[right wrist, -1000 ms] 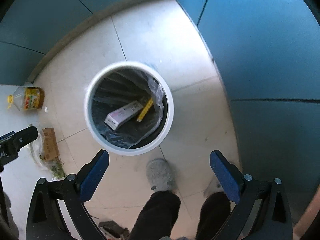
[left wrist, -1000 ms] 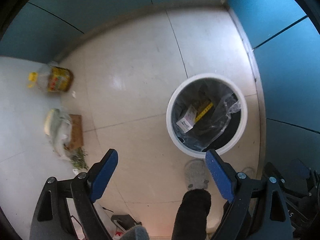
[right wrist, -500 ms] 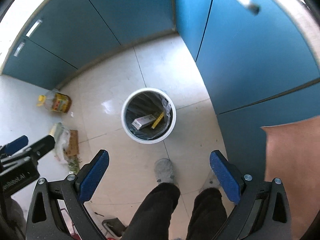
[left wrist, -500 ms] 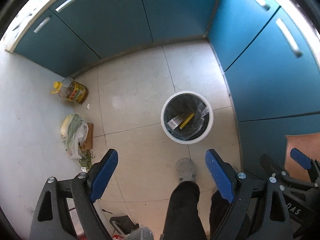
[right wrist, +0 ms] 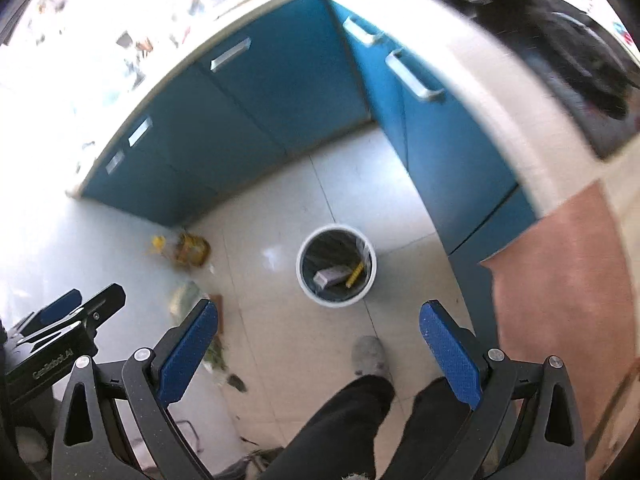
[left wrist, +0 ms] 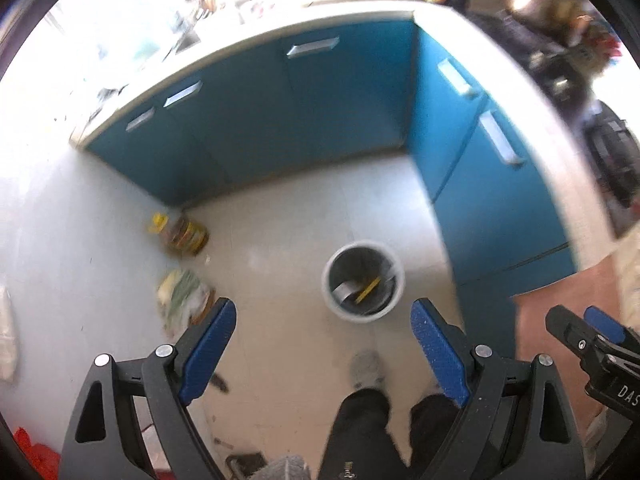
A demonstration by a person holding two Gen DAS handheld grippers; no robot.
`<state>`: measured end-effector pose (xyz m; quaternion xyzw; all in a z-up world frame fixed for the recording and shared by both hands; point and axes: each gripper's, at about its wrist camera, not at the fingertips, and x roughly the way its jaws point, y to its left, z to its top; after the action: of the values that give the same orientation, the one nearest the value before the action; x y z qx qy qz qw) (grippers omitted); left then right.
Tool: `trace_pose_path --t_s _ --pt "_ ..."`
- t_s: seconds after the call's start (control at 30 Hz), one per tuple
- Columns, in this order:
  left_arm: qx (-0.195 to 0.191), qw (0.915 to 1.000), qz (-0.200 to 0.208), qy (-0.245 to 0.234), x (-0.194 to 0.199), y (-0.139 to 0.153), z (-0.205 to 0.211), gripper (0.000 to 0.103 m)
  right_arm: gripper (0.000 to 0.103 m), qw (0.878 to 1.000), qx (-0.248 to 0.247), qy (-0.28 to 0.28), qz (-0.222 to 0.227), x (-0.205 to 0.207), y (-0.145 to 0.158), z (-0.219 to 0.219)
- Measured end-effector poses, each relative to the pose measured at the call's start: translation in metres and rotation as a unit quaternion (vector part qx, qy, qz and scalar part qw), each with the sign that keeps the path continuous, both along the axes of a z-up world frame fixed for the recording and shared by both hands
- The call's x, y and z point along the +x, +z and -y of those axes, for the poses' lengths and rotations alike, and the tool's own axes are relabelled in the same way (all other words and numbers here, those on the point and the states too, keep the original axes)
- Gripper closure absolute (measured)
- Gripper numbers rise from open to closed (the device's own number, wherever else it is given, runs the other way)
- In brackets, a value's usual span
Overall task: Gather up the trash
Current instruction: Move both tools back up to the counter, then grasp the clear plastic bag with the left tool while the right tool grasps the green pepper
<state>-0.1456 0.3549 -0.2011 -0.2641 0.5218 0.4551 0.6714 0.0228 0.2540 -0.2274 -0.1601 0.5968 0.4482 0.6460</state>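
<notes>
A white round trash bin (left wrist: 363, 281) (right wrist: 336, 264) with a clear liner stands on the tiled floor far below both grippers. Inside it lie a small box (right wrist: 330, 275) and a yellow strip (right wrist: 355, 273). My left gripper (left wrist: 322, 322) is open high above the floor, with nothing between its blue pads. My right gripper (right wrist: 318, 322) is open too and holds nothing. Each gripper shows at the edge of the other's view.
Blue cabinets (left wrist: 320, 112) under a pale counter wrap the corner behind and right of the bin. An oil bottle (left wrist: 182, 234) and a bag of vegetables (left wrist: 182, 294) lie by the left wall. The person's legs and grey shoe (left wrist: 366, 368) are below. A reddish surface (right wrist: 560, 280) lies at right.
Both grippers have risen far above the floor, so the bin looks much smaller. The cabinet handles and the counter top have come into view. Both stay open.
</notes>
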Motion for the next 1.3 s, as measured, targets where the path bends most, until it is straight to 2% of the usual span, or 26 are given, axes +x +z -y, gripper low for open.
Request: trace_pose_path --t_s 0.17,0.23,0.33,0.43,0.5,0.57,0.67,0.73,0.8,0.87,0.97,1.0,1.03,1.1,1.17,1.3 --pt "-0.001 0.9970 0.043 -0.065 0.094 0.035 0.039 0.014 0.001 0.996 0.036 -0.076 0.007 0.083 0.055 0.073" --pt "-0.021 0.9939 0.056 -0.093 0.141 0.039 0.063 0.014 0.001 0.993 0.037 -0.113 0.015 0.120 0.068 0.110" --pt "-0.079 0.9853 0.074 -0.132 0.207 0.031 0.098 0.014 0.001 0.981 0.018 -0.189 0.032 0.183 0.078 0.182" --pt "-0.160 0.9710 0.075 -0.161 0.270 0.002 0.139 0.014 0.001 0.965 -0.006 -0.260 0.039 0.231 0.072 0.251" --pt "-0.214 0.9589 0.067 -0.174 0.309 -0.022 0.172 0.014 0.001 0.946 -0.033 -0.322 0.033 0.261 0.056 0.311" --pt "-0.252 0.9485 0.056 -0.184 0.341 -0.043 0.201 0.014 0.001 0.925 -0.051 -0.376 0.014 0.287 0.038 0.365" --pt "-0.289 0.9381 0.030 -0.189 0.383 -0.073 0.239 0.014 0.001 0.900 -0.078 -0.430 0.000 0.311 0.011 0.426" --pt "-0.298 0.9358 0.015 -0.187 0.401 -0.086 0.256 0.014 0.001 0.893 -0.086 -0.442 -0.005 0.318 0.000 0.446" --pt "-0.298 0.9368 -0.003 -0.183 0.413 -0.097 0.269 0.015 0.001 0.891 -0.090 -0.444 -0.008 0.324 -0.008 0.457" --pt "-0.281 0.9427 -0.024 -0.178 0.421 -0.104 0.274 0.015 0.001 0.892 -0.091 -0.442 -0.006 0.330 -0.014 0.460" --pt "-0.240 0.9521 -0.047 -0.183 0.424 -0.106 0.277 0.049 0.001 0.899 -0.087 -0.429 -0.003 0.332 -0.021 0.458" --pt "-0.225 0.9540 -0.054 -0.190 0.423 -0.104 0.277 0.064 0.001 0.903 -0.088 -0.421 -0.001 0.332 -0.024 0.455" --pt "-0.209 0.9546 -0.066 -0.202 0.423 -0.103 0.277 0.071 0.001 0.910 -0.086 -0.406 0.000 0.333 -0.028 0.450" --pt "-0.188 0.9541 -0.070 -0.222 0.418 -0.101 0.273 0.102 0.001 0.919 -0.088 -0.383 0.006 0.333 -0.034 0.434" --pt "-0.182 0.9517 -0.068 -0.238 0.411 -0.101 0.264 0.103 0.001 0.930 -0.088 -0.356 0.021 0.334 -0.035 0.421" --pt "-0.139 0.9559 -0.078 -0.246 0.390 -0.095 0.242 0.103 0.003 0.947 -0.096 -0.305 0.034 0.332 -0.046 0.387"
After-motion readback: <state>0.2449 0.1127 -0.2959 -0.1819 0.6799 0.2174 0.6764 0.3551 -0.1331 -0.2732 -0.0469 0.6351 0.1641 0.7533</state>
